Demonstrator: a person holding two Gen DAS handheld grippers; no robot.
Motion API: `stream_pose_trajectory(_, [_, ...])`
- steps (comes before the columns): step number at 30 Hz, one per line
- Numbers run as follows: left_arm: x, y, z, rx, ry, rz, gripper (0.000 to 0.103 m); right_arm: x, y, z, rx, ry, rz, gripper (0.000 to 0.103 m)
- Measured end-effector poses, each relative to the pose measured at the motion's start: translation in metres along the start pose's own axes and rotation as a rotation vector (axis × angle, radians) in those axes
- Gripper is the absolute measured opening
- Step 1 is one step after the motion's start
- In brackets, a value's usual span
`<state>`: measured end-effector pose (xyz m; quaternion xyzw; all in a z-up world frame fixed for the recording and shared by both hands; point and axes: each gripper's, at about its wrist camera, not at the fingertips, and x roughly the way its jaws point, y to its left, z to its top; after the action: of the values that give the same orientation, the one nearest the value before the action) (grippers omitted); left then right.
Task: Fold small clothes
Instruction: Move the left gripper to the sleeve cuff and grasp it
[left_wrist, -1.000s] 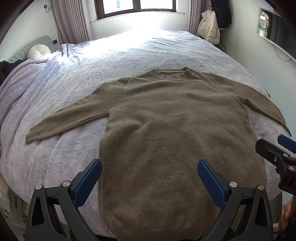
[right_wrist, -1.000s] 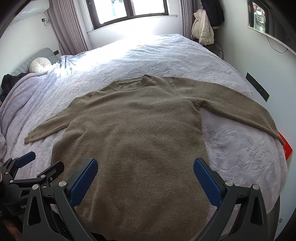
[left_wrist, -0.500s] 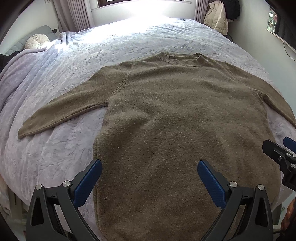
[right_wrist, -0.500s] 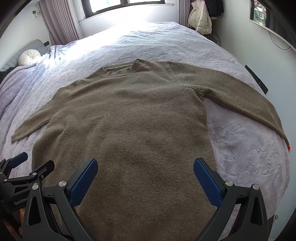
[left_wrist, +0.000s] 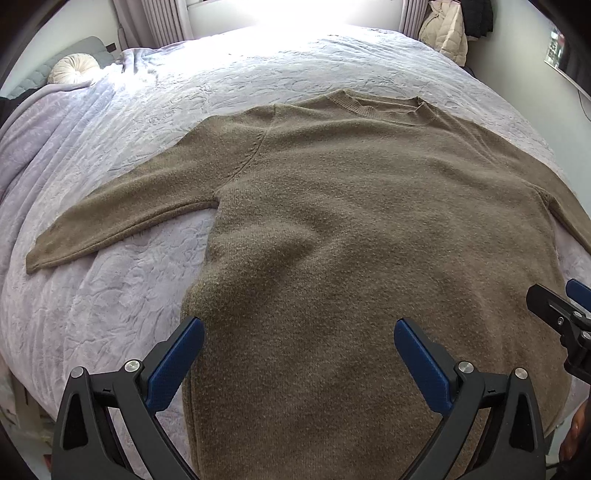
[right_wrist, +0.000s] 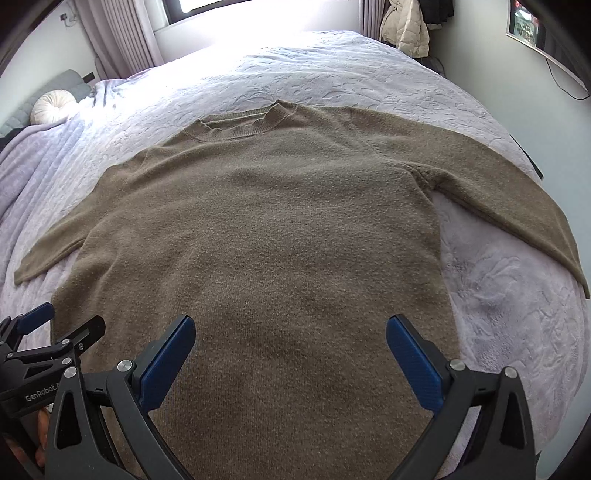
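While both tools hang over the near end of the bed (left_wrist: 110, 280), an olive-brown knitted sweater (left_wrist: 351, 229) lies flat and face up on the pale lilac quilted bedspread (right_wrist: 517, 314), its ribbed collar (right_wrist: 240, 127) toward the far side and its hem at the near edge, where the cloth runs out of view below the fingers. Its two sleeves are spread out to left and right — the left sleeve (left_wrist: 122, 218) slants toward the near left, its cuff resting on bare bedspread, and the right sleeve (right_wrist: 517, 199) slants toward the near right, reaching the bed's right margin. The left gripper (left_wrist: 299, 354) has its blue-padded fingers (left_wrist: 173, 362) spread wide above the lower left part of the sweater body, nothing between them; the right gripper (right_wrist: 291, 350) is likewise wide apart and empty, over the lower middle of the body. Each tool shows at the edge of the other's view. Farther off, a round cream cushion (left_wrist: 74, 68) sits by a grey headboard at the far left, grey-mauve curtains (right_wrist: 118, 37) flank a bright window (right_wrist: 221, 11) — its light washes out the far bedspread — and a cream padded jacket (right_wrist: 406, 27) hangs at the far right beside dark clothing. A framed screen or mirror (right_wrist: 532, 27) is fixed to the right wall.
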<state>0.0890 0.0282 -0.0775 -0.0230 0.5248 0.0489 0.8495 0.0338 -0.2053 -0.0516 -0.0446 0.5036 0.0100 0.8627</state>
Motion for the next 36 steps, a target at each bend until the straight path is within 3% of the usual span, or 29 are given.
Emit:
stream_pose_trajectory(3, [0.004, 0.011, 0.006, -0.027, -0.008, -0.021, 0.103, 0.004, 0.003, 0.003, -0.005, 0.005, 0.004, 0.103])
stream_pose_trajectory(11, [0.017, 0.079, 0.026, -0.171, -0.029, 0.048, 0.103, 0.016, 0.035, 0.015, -0.063, 0.014, 0.018, 0.103])
stream_pose_trajectory(21, [0.034, 0.159, 0.035, -0.299, -0.026, 0.059, 0.103, 0.022, 0.102, 0.043, -0.157, -0.023, 0.084, 0.103])
stream_pose_trajectory(24, [0.033, 0.189, 0.040, -0.352, -0.058, 0.069, 0.103, 0.024, 0.126, 0.049, -0.185, -0.029, 0.121, 0.103])
stream_pose_trajectory(30, [0.036, 0.284, 0.037, -0.585, -0.200, -0.068, 0.103, 0.033, 0.162, 0.035, -0.230, 0.003, 0.218, 0.103])
stream_pose_trajectory(33, [0.055, 0.329, 0.019, -0.711, -0.175, -0.111, 0.103, 0.034, 0.165, 0.028, -0.240, 0.015, 0.248, 0.103])
stream_pose_trajectory(36, [0.077, 0.357, -0.004, -0.827, -0.154, -0.216, 0.103, 0.037, 0.163, 0.026, -0.226, 0.023, 0.258, 0.103])
